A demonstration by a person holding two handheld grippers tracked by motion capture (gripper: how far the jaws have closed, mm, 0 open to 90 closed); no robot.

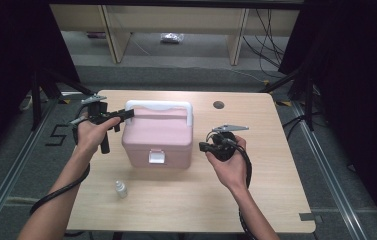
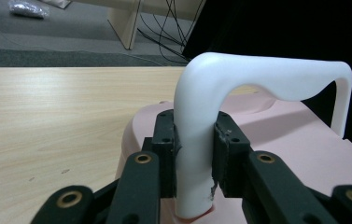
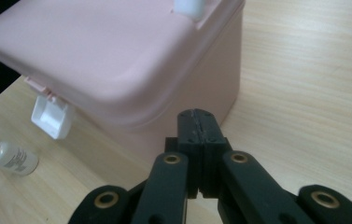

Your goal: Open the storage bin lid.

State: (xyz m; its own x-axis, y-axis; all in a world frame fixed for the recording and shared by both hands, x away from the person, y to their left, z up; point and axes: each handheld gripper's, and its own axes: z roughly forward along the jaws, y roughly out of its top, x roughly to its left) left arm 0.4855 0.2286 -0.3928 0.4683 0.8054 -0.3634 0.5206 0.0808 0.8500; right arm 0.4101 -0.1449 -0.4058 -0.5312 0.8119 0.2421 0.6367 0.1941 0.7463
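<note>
Black jaws of the left gripper (image 2: 193,154) clamped the near leg of the white handle (image 2: 267,77) on a pink box (image 1: 158,135), which stood at the centre of the wooden table (image 1: 256,195). At three o'clock from the box, the right gripper (image 3: 198,130) hung clenched on nothing, close beside the box wall. At seven o'clock, a small clear bottle (image 1: 121,189) lay near the white latch (image 1: 157,156).

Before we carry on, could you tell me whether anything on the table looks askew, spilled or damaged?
Only the small bottle stands out: it lies on its side on the table, in front of the pink box. Nothing looks spilled or damaged.
</note>
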